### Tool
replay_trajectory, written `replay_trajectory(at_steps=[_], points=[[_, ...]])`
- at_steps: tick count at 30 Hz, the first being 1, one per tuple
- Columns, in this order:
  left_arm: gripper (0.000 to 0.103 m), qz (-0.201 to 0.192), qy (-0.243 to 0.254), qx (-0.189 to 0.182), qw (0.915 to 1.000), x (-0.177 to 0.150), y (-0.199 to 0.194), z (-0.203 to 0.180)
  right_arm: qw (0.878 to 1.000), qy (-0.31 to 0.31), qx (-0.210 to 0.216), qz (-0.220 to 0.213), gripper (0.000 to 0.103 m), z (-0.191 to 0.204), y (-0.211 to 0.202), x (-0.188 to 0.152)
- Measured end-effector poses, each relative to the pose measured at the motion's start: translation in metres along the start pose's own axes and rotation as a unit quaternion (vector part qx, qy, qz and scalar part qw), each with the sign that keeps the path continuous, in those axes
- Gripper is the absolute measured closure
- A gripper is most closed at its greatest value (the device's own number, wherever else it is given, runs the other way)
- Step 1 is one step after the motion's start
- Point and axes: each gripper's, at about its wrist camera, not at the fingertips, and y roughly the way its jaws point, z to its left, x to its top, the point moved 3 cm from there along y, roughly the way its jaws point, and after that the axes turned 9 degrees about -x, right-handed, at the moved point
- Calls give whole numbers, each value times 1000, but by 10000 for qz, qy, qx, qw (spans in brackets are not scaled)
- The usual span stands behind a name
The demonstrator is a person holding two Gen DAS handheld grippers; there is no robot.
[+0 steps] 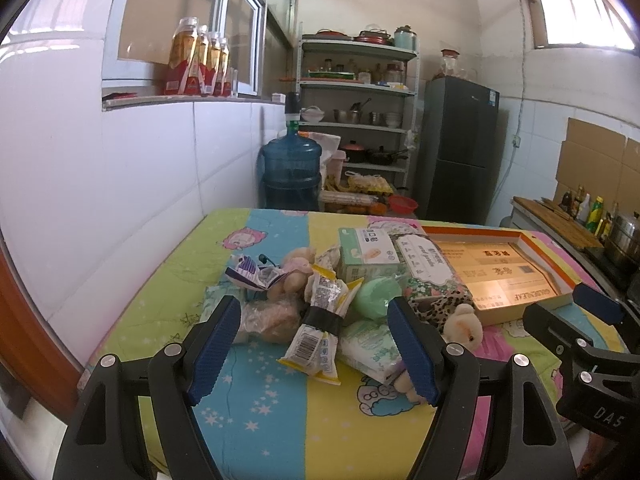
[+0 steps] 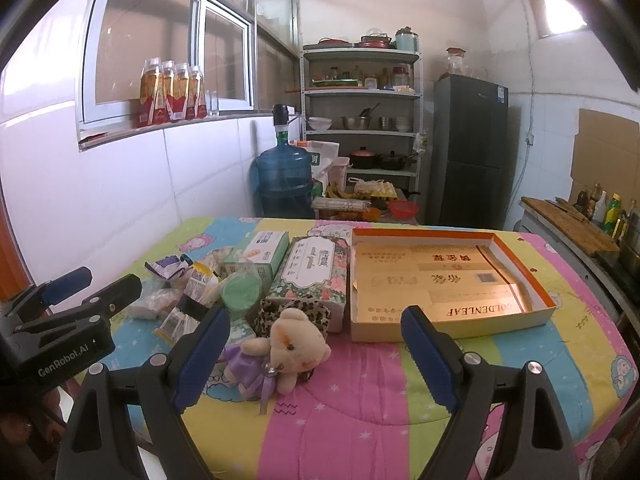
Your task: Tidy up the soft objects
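Note:
A pile of soft things lies on the quilted table. It holds a teddy bear in a purple dress (image 2: 280, 354), a leopard-print pouch (image 2: 296, 310), a floral tissue pack (image 2: 312, 276), a green tissue box (image 2: 262, 254), a green round sponge (image 1: 376, 296), a yellow snack packet (image 1: 320, 324), a white wipes pack (image 1: 370, 346) and a small plush (image 1: 298, 268). My left gripper (image 1: 316, 352) is open and empty, just short of the snack packet. My right gripper (image 2: 316, 356) is open and empty, with the bear between its fingers' lines. An open orange-rimmed gold box (image 2: 448, 280) lies at the right.
The table stands against a white tiled wall at the left. Behind it are a blue water jug (image 2: 284, 176), a metal shelf with pots (image 2: 360, 120) and a dark fridge (image 2: 468, 148). A counter with bottles (image 2: 600, 212) runs along the right.

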Motion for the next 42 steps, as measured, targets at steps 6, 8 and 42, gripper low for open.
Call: replay_trajectory(at_steps=[6,8,42], points=[[25,38,-75,-1,10000,-3,6,12,9998,-51,141,139,16,7,12,-5],[25,41,-110,-33,9999,-5,7,16,9996,-67,186,220,16,9,17,-10],[27,510,188,-821,9951,-22,115,36,9899,464,674,1161,16,14,98,-43]])
